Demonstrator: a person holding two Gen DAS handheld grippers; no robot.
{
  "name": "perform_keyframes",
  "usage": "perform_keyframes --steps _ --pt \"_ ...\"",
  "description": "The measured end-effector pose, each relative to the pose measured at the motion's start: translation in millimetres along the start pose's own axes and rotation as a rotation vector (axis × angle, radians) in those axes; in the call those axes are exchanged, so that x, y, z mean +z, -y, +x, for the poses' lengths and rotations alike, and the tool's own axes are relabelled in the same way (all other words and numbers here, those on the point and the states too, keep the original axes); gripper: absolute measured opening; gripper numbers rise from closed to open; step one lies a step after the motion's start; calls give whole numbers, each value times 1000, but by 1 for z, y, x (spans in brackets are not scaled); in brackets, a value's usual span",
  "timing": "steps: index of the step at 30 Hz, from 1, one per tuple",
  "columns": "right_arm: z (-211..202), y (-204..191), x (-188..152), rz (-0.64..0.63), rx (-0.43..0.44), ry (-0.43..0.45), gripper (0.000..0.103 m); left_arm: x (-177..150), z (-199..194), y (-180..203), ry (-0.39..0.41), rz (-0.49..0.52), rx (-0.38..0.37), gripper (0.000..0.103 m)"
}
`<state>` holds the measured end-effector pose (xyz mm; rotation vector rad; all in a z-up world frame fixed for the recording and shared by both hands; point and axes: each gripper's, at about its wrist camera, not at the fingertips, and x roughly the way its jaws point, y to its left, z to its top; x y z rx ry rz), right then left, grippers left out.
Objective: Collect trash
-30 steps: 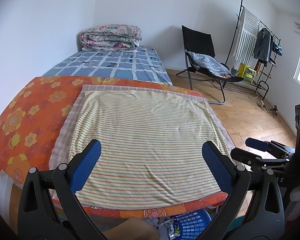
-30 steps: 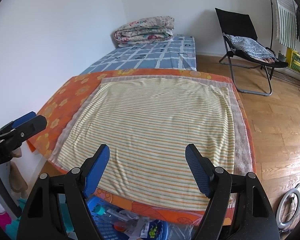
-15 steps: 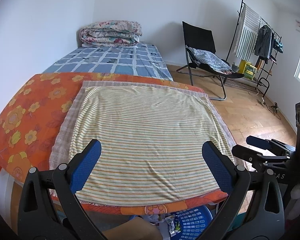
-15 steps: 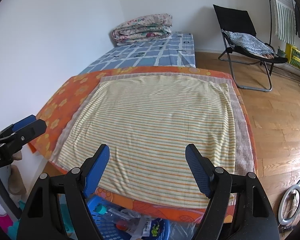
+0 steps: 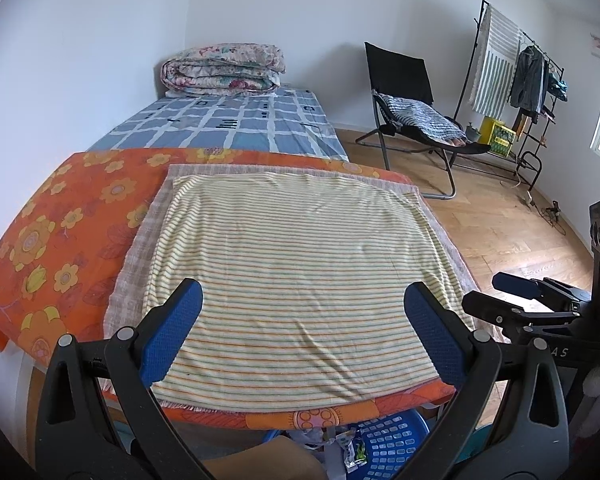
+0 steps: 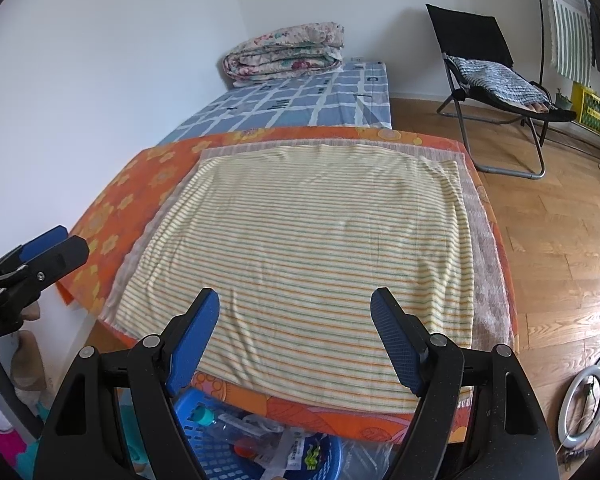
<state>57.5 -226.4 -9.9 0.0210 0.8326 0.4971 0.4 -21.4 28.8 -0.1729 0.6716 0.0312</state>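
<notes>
- Nearest, low under the table edge: blue plastic basket [image 6: 204, 462] on the floor, packed with trash [image 6: 296, 446] — wrappers, clear plastic, a bottle with a teal cap; same basket [image 5: 392, 442] with a small green-printed wrapper [image 5: 354, 450] at its rim in the left view.
- Left gripper [image 5: 300, 324] hanging above the near table edge, jaws wide apart, nothing between the blue pads.
- Right gripper [image 6: 296, 338] likewise above the near edge, jaws wide apart, empty; basket just below it.
- Each gripper visible at the edge of the other's view, side by side, not touching.
- Spread flat across the table: striped yellow cloth [image 5: 300, 264], bare of trash, over a pale fringed cloth [image 5: 140, 252], over an orange floral cover [image 5: 68, 220].
- On the floor at lower right of the right view: a white ring light [image 6: 584, 406].
- Beyond the table: bed with a blue checked sheet [image 5: 228, 124], folded floral quilt [image 5: 224, 68] at its far end against the wall.
- Further right, on the wooden floor [image 5: 496, 216]: black folding chair [image 5: 404, 80] with a striped cloth on its seat.
- Farthest: clothes rack [image 5: 520, 64] with hanging garments, a yellow crate [image 5: 498, 132] at its foot.
</notes>
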Motion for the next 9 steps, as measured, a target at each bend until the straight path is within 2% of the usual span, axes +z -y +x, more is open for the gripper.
perform_keyframes --steps 9 --pt "1 3 0 14 2 -9 78 -1 1 -2 -5 -7 1 102"
